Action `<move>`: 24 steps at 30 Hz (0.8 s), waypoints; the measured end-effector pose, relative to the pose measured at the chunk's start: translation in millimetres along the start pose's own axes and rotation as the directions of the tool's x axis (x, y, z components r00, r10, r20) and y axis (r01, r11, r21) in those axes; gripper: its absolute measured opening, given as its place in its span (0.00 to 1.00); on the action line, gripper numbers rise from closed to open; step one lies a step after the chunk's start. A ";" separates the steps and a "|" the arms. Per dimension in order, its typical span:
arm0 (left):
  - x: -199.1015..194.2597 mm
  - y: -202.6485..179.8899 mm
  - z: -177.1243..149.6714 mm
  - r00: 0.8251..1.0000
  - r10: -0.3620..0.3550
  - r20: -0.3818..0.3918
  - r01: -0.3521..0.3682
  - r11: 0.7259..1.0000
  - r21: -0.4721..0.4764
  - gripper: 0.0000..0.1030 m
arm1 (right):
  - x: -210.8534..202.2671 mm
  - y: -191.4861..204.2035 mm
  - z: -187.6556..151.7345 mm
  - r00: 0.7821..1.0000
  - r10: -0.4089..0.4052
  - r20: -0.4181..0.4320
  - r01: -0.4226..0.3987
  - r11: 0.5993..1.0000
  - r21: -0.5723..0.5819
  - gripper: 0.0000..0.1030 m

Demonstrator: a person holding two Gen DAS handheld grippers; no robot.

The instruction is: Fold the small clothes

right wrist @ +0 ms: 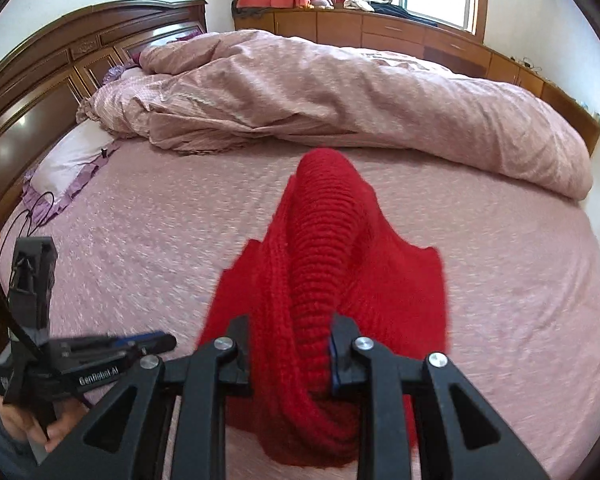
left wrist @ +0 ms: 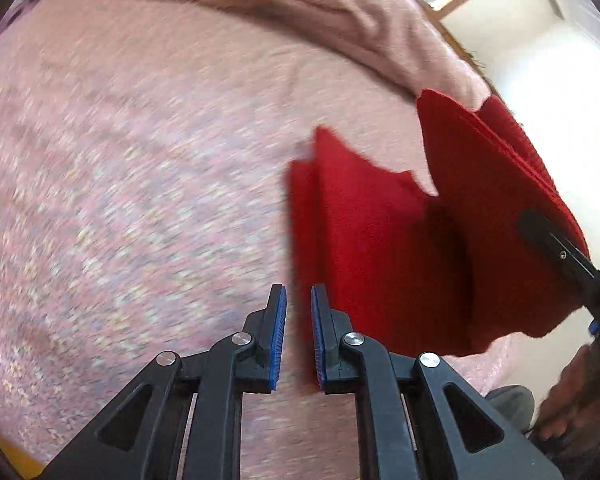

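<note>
While clamped, red knit point(right wrist: 320, 264) between right hand-held gripper point(right wrist: 290, 354) pads.

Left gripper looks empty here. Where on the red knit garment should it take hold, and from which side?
Probably the loose flat corner of the red knit garment, approached from the left gripper's side: it hangs free as a thin edge, while the right gripper already clamps the thick bunched part.

in your right wrist view the knitted garment point(right wrist: 332, 264) fills the centre and lower middle, hanging over the bed point(right wrist: 520, 280) from the right gripper point(right wrist: 290, 354) at the bottom edge. the bunched duvet point(right wrist: 340, 92) lies behind it across the upper half, the headboard point(right wrist: 60, 76) at upper left, a pillow point(right wrist: 70, 160) below that. your left gripper point(right wrist: 156, 340) sits at lower left, apart from the garment.
</note>
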State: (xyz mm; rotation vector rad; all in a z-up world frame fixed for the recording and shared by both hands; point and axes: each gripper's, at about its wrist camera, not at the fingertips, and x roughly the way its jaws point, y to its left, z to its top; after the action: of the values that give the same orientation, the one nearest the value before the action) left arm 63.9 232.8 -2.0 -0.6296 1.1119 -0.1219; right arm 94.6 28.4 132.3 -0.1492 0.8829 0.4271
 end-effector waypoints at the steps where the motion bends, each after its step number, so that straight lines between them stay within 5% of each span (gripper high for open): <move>1: 1.0 4.7 -0.8 1.000 0.002 -0.006 -0.002 1.000 -0.006 0.05 | 9.5 10.1 -7.9 0.999 0.020 0.030 -0.021 1.000 0.011 0.24; 8: -3.0 27.0 -6.7 0.999 0.022 -0.026 -0.022 1.000 -0.007 0.05 | 66.7 52.8 -49.1 0.999 0.037 0.000 -0.037 0.999 -0.024 0.25; 11: -0.8 26.4 -0.6 0.999 0.023 -0.024 -0.023 1.000 -0.008 0.05 | 66.6 61.3 -52.9 1.000 0.025 0.016 -0.024 0.997 -0.077 0.37; 14: -0.4 25.4 8.2 1.000 0.003 -0.024 -0.004 1.000 -0.017 0.06 | 54.3 55.3 -49.1 0.984 0.176 0.040 -0.175 0.984 -0.044 0.53; 18: -19.5 23.8 -2.2 1.000 -0.008 0.010 0.008 1.000 -0.015 0.13 | 28.3 35.7 -44.8 0.927 0.359 0.103 -0.365 0.930 0.041 0.63; 21: -30.3 23.9 -3.6 0.999 -0.030 0.032 0.031 0.999 -0.020 0.17 | 5.4 11.5 -44.0 0.908 0.388 0.157 -0.402 0.913 0.068 0.71; 24: -34.9 20.7 -6.1 0.995 -0.092 0.029 0.093 0.995 -0.021 0.25 | -13.4 -24.3 -47.7 0.924 0.335 0.185 -0.353 0.933 0.074 0.73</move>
State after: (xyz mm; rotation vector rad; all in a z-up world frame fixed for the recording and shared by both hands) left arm 38.3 261.1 13.1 -0.7007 1.0589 -0.1804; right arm 63.3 -11.9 111.4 0.1429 0.7618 0.7103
